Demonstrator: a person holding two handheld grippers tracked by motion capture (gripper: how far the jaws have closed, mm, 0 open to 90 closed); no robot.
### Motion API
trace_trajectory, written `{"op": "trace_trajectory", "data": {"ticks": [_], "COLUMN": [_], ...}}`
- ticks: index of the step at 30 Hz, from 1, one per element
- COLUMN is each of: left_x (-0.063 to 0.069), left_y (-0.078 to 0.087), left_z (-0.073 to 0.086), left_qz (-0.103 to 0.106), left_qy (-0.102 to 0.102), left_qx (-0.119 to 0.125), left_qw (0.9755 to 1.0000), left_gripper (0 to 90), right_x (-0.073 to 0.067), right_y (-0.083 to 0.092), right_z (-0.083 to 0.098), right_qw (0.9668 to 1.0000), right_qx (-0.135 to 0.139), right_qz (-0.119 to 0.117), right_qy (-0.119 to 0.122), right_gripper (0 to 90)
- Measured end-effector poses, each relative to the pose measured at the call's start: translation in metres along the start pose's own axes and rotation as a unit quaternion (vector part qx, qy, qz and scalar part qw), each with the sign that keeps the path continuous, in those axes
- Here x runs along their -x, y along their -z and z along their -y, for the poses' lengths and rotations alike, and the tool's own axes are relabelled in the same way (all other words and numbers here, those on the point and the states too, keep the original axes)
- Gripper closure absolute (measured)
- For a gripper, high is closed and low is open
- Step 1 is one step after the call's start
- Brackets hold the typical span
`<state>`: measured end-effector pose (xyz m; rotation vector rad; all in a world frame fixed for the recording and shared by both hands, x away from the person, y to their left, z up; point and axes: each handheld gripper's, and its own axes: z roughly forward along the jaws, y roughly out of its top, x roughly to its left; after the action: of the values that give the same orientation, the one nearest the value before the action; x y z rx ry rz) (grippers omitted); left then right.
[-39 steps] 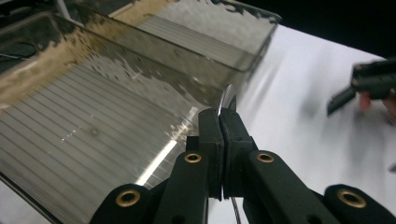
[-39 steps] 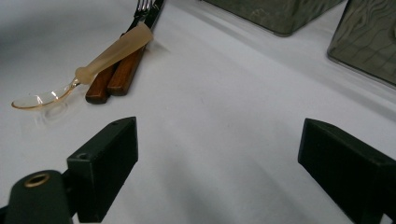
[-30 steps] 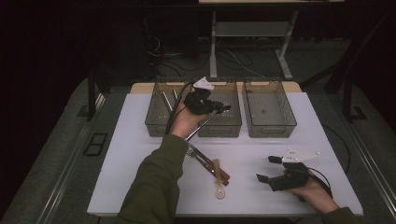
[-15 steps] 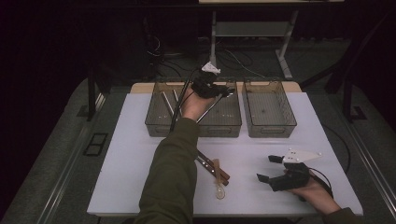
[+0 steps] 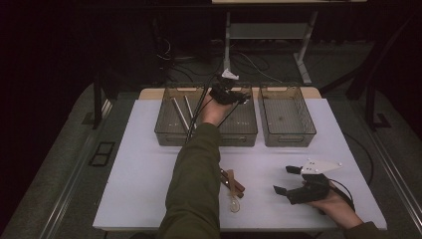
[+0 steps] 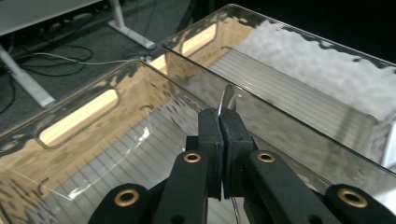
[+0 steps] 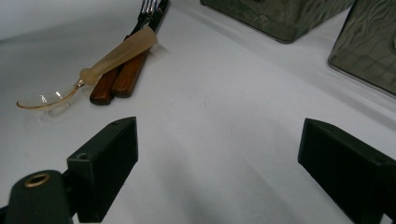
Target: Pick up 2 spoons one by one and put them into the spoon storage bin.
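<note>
Risk is found mainly at the left gripper (image 6: pixel 223 122), which is closed on a thin metal utensil (image 6: pixel 227 99); only a narrow curved edge of it is seen above the pads, so what kind of utensil it is cannot be told. The gripper is held above the middle bin (image 5: pixel 238 130) of three clear bins at the far side of the bench (image 5: pixel 134 189). Just below and ahead of the jaws lies the ribbed floor of this bin, and to the gripper's right in the left gripper view stands the wall shared with the next bin (image 6: pixel 299 93).

Because the hold is on a thin edge only, the utensil could turn or slide between the pads if it is shaken. If it is let go from this height, it could bounce on the hard floor of the bin, or strike the wall and fall outside. If the release is made too close to the dividing wall, the utensil could land in the wrong bin. The cable trailing from the gripper is seen to pass over the left bin (image 5: pixel 174 117), where two long metal pieces (image 5: pixel 182 110) lie, and it could catch on a rim.

The right gripper (image 5: pixel 287 180) is held wide open and empty, low over the bench. Ahead of it and to its left lie a clear spoon (image 7: pixel 88 70), two wooden handled pieces (image 7: pixel 119 77) and a fork (image 7: pixel 147 7); these could be pushed by a careless approach.
</note>
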<state>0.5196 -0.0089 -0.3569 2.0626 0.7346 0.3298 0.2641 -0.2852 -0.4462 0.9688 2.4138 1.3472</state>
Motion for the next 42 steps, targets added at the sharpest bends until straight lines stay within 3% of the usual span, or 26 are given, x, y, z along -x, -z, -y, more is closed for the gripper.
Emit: {"op": "trace_trajectory", "data": {"ticks": [2,4,6,12,20,26,36,42], "left_x": [0.000,0.000,0.001,0.008,0.027,0.039,0.065,0.077], "left_y": [-0.001,-0.003,-0.002,0.005,0.028,0.052,0.086,0.095], "left_z": [0.001,0.002,0.002,0.001,0.009,0.023,0.058,0.085], "left_qz": [-0.007,-0.021,-0.021,-0.007,0.007,0.030,0.055,0.079], "left_qy": [-0.004,-0.002,-0.004,-0.008,-0.023,-0.014,-0.028,-0.028], "left_qx": [-0.002,-0.005,-0.010,-0.020,-0.009,0.001,-0.004,-0.018], "left_qw": [1.0000,0.9998,0.9997,0.9997,0.9997,0.9995,0.9981,0.9963], "left_gripper": [86.9,70.9,65.8,53.0,40.2,37.1,34.0,42.7], "right_x": [0.000,0.000,0.000,0.000,0.001,0.002,0.004,0.005], "right_y": [0.000,0.000,0.000,0.000,-0.001,-0.002,-0.004,-0.006], "right_z": [0.000,0.000,0.000,0.000,0.000,0.000,0.001,0.002], "right_qw": [1.0000,1.0000,1.0000,1.0000,1.0000,1.0000,0.9999,0.9998], "right_qx": [0.000,0.001,0.001,0.001,-0.001,-0.001,-0.005,-0.011], "right_qz": [0.000,0.000,-0.001,-0.002,-0.003,0.001,0.008,0.010], "right_qy": [0.000,0.001,0.001,0.001,-0.004,-0.009,-0.012,-0.014], "right_gripper": [11.9,11.9,11.9,11.9,11.9,11.9,11.9,11.9]}}
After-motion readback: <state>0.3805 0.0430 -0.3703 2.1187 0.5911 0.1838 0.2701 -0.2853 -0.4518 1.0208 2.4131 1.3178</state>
